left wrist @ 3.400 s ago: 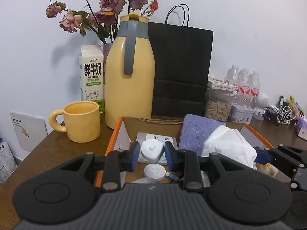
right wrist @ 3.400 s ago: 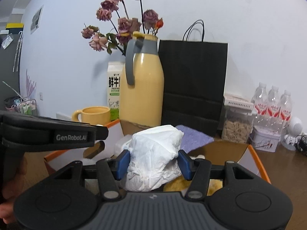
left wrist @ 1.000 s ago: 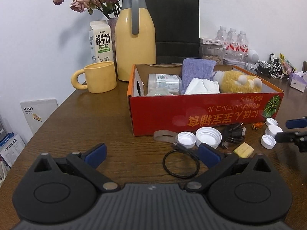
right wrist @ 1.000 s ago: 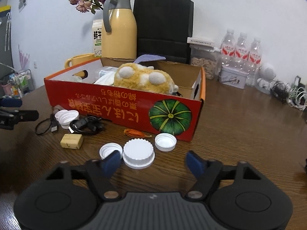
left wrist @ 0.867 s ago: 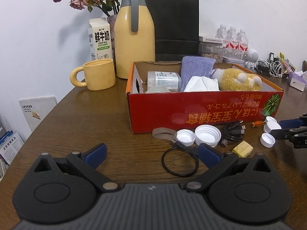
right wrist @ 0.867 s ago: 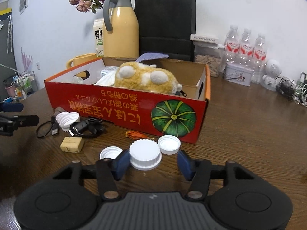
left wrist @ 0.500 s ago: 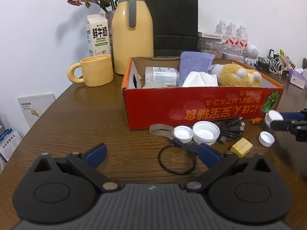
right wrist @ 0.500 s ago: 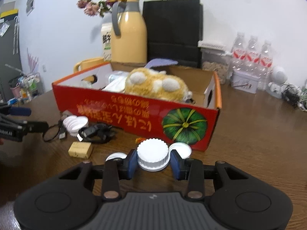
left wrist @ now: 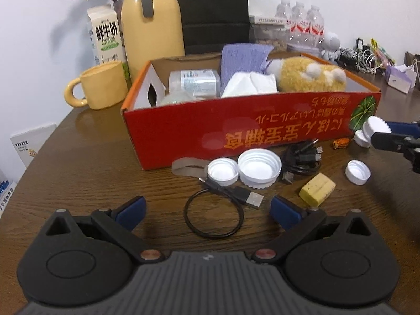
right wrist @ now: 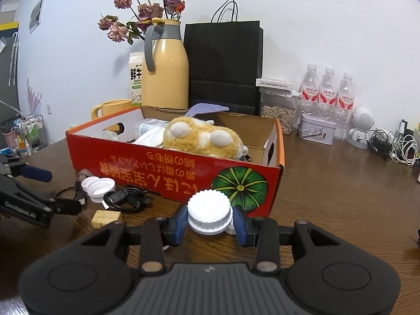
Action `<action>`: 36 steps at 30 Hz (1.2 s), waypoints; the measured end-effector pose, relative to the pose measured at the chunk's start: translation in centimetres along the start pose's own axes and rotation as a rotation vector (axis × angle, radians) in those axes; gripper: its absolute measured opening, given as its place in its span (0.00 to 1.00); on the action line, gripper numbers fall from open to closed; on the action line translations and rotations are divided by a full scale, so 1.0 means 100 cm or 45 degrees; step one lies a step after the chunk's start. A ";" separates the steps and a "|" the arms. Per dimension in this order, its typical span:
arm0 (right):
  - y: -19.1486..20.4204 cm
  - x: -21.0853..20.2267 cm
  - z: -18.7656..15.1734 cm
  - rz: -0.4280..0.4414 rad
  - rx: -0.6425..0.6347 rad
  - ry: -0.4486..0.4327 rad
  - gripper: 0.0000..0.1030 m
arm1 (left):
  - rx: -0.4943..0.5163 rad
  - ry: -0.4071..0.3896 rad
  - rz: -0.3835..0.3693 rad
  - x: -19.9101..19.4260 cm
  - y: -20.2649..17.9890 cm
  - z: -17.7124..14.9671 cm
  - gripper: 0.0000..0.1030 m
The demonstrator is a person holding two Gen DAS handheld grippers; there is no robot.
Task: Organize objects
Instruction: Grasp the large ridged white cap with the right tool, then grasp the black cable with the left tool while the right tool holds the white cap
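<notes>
Your right gripper (right wrist: 210, 223), open over the table a second ago, now pinches the large white cap (right wrist: 209, 211) between its blue pads and has lifted it in front of the red box (right wrist: 168, 176). A smaller cap (right wrist: 231, 229) is mostly hidden behind the right pad. Your left gripper (left wrist: 208, 211) stays spread wide and empty, the looped black cable (left wrist: 212, 216) lying between its fingers, two upturned caps (left wrist: 241, 170) just beyond, the yellow block (left wrist: 317, 189) off to its right.
</notes>
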State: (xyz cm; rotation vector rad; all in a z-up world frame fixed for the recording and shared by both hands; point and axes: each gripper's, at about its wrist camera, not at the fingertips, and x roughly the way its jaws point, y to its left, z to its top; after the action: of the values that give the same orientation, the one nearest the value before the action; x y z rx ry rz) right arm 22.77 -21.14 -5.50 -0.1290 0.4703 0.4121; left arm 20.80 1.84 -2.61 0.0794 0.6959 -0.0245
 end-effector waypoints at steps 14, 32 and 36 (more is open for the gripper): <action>0.001 -0.001 -0.001 0.002 0.001 -0.009 0.36 | -0.062 -0.001 -0.018 0.008 0.005 0.002 1.00; 0.001 -0.003 -0.001 -0.001 0.001 -0.014 0.36 | 0.038 -0.068 -0.125 -0.011 -0.012 -0.006 0.47; 0.002 -0.004 0.000 -0.001 -0.003 -0.020 0.36 | 0.027 -0.089 -0.115 -0.017 -0.012 -0.008 0.22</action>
State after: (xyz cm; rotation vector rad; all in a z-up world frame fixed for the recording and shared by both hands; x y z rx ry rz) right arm 22.36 -21.15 -5.30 -0.1278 0.4545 0.4127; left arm 18.89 0.74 -2.19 0.0670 0.6292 -0.1211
